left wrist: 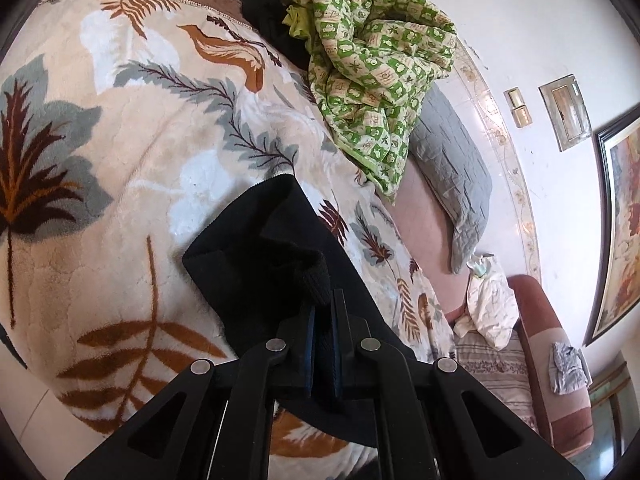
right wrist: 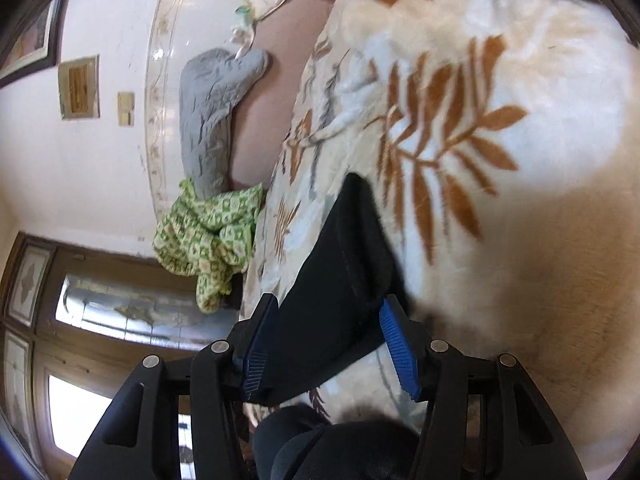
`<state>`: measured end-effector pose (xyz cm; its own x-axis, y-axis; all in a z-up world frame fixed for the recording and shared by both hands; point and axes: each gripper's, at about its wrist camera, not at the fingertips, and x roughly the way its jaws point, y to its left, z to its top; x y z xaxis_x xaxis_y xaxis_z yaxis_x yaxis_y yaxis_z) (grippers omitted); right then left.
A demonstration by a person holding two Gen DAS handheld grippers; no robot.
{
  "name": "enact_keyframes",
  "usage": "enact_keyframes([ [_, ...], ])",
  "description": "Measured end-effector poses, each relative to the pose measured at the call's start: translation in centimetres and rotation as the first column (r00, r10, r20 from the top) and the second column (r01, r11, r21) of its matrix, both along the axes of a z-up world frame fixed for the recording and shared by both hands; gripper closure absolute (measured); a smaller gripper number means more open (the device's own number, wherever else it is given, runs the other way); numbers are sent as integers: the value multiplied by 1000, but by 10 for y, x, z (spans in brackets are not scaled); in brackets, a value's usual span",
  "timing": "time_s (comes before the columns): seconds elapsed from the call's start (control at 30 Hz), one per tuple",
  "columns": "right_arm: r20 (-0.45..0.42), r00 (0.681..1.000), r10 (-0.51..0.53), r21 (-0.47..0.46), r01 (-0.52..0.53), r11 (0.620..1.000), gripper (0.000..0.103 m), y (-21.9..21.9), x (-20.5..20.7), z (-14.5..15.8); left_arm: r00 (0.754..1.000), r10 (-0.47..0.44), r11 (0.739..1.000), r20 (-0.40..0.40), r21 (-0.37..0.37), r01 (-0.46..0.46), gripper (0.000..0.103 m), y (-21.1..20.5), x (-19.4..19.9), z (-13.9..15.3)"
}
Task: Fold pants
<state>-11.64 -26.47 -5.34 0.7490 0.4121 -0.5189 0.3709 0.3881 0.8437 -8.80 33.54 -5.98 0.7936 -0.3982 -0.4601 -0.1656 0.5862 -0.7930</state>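
The black pants lie bunched on a cream bedspread with a leaf pattern. One ribbed cuff rises toward my left gripper, whose blue pads are shut on the black cloth. In the right wrist view a flat fold of the pants runs between the fingers of my right gripper. That gripper stands open. The cloth lies against the left pad, while bedspread shows beside the right pad.
A crumpled green patterned quilt and a grey pillow lie by the wall at the bed's far side. More dark clothing sits behind the quilt. A reddish sofa holds loose cloths. A wooden door is at lower left.
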Motion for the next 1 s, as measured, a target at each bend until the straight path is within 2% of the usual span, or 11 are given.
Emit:
enact_keyframes([
  [0.1,-8,1000,16,-2,-16,1000,60,3,6,-2,1000,1,1000,-31,-30,-2,89,0,5,-7],
  [0.13,-16,1000,18,-7,-18,1000,68,3,7,-4,999,3,999,-44,-36,-4,85,-1,7,-9],
  [0.17,-22,999,25,-17,-25,1000,83,3,8,-6,999,5,999,-53,-40,-7,85,-3,8,-10],
  [0.23,-56,998,32,-78,-36,996,98,5,10,-6,999,11,1000,-53,-21,-12,98,-4,10,-9],
  [0.4,-29,996,84,-209,-89,974,99,19,15,14,1000,25,1000,-13,19,-25,100,6,14,10],
  [0.5,-22,993,118,-222,-120,968,99,25,22,17,999,37,997,33,72,-39,100,13,15,25],
  [0.63,-116,984,133,-186,-154,970,100,26,29,-11,995,97,992,-24,86,-95,100,28,17,7],
  [0.67,-109,986,128,-173,-146,974,100,26,26,-15,994,99,992,-52,87,-94,100,27,18,0],
  [0.73,-96,989,110,-169,-125,978,100,22,22,-15,990,89,994,-108,73,-82,100,19,17,-11],
  [0.87,-91,993,77,-203,-94,975,100,13,15,-6,995,45,997,-88,64,-40,99,8,14,-1],
  [1.0,-98,993,68,-253,-91,963,100,13,11,-1,991,27,999,-134,39,-22,96,15,24,-13],
])
